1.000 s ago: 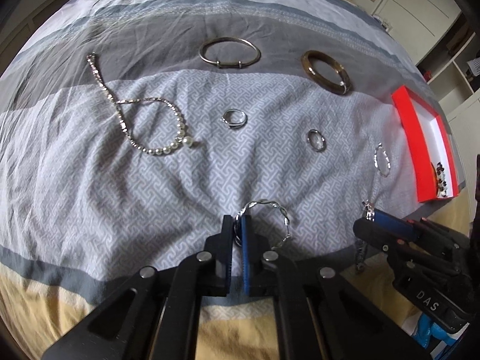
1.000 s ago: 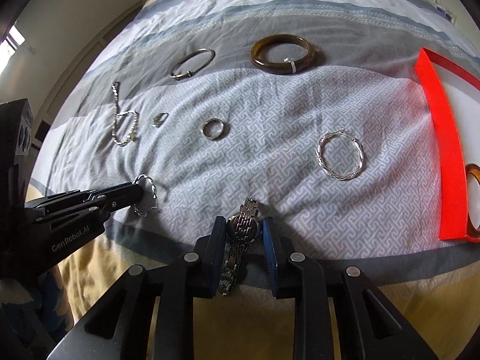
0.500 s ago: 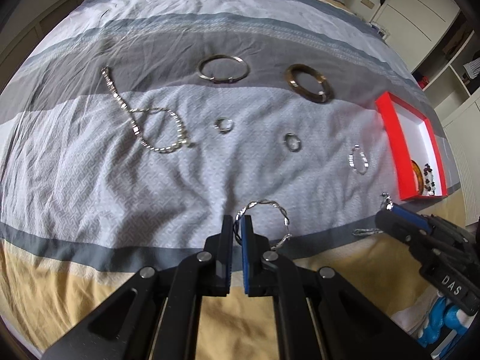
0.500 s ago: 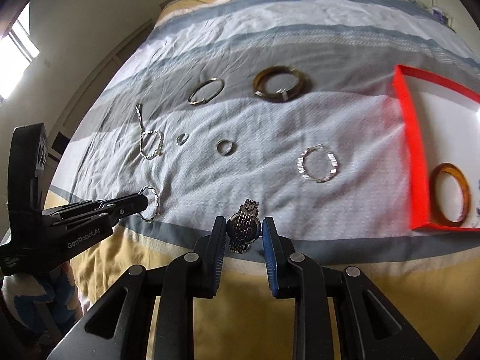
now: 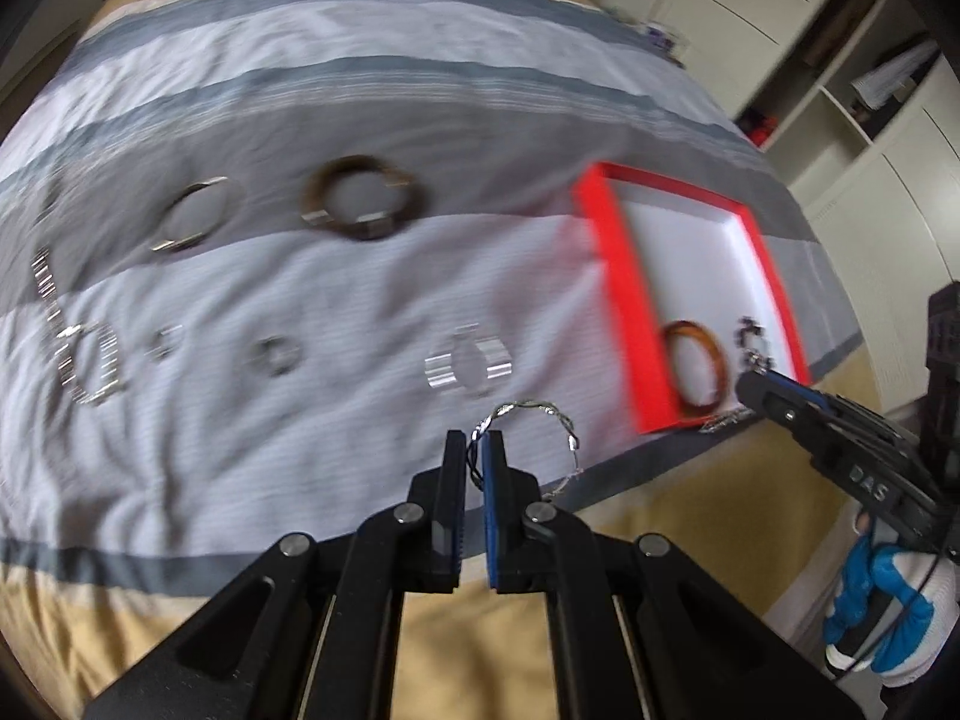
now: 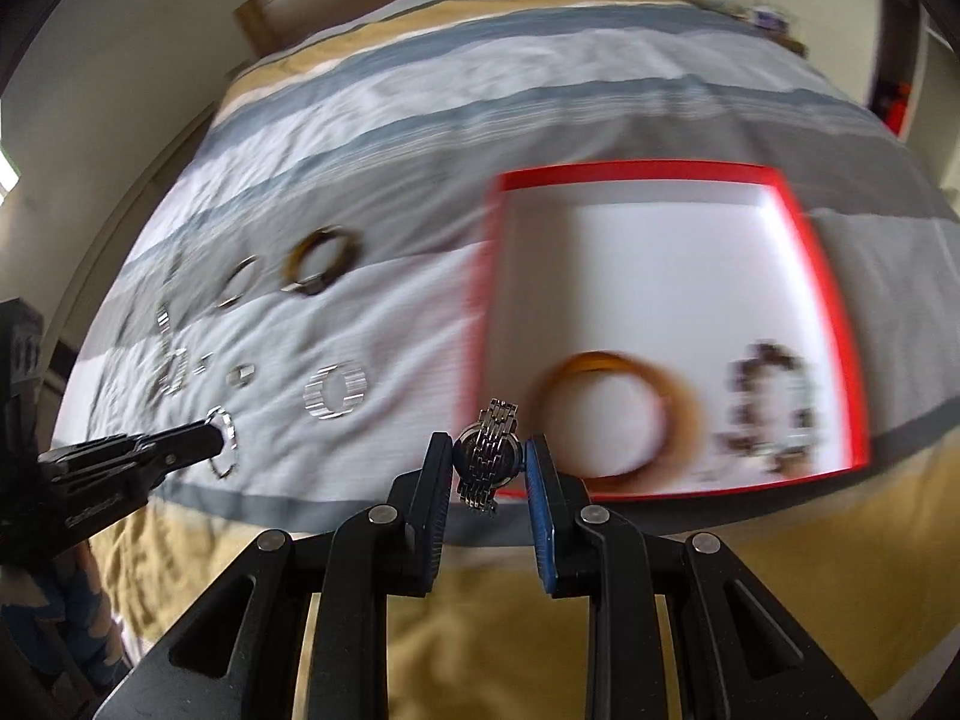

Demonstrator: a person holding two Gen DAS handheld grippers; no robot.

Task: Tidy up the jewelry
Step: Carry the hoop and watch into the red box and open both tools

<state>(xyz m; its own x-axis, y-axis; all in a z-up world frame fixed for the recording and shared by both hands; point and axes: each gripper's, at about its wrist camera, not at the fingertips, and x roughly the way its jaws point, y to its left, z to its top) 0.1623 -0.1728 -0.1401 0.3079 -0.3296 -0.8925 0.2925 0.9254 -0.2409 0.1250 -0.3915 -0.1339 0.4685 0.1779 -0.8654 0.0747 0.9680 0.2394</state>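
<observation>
Left wrist view: my left gripper pinches the twisted hoop, and the red box has swung much nearer than a second ago, so drop-off is close. On the bedspread I count two bangles, two rings, one hoop, one chain.

Right wrist view: my right gripper clamps the watch at the box's front edge; inside lie one amber bangle and one beaded bracelet.

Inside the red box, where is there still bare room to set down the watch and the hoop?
The red-rimmed white box is bare across its far half and middle. Its near edge is crowded: amber bangle left, dark beaded bracelet right.
</observation>
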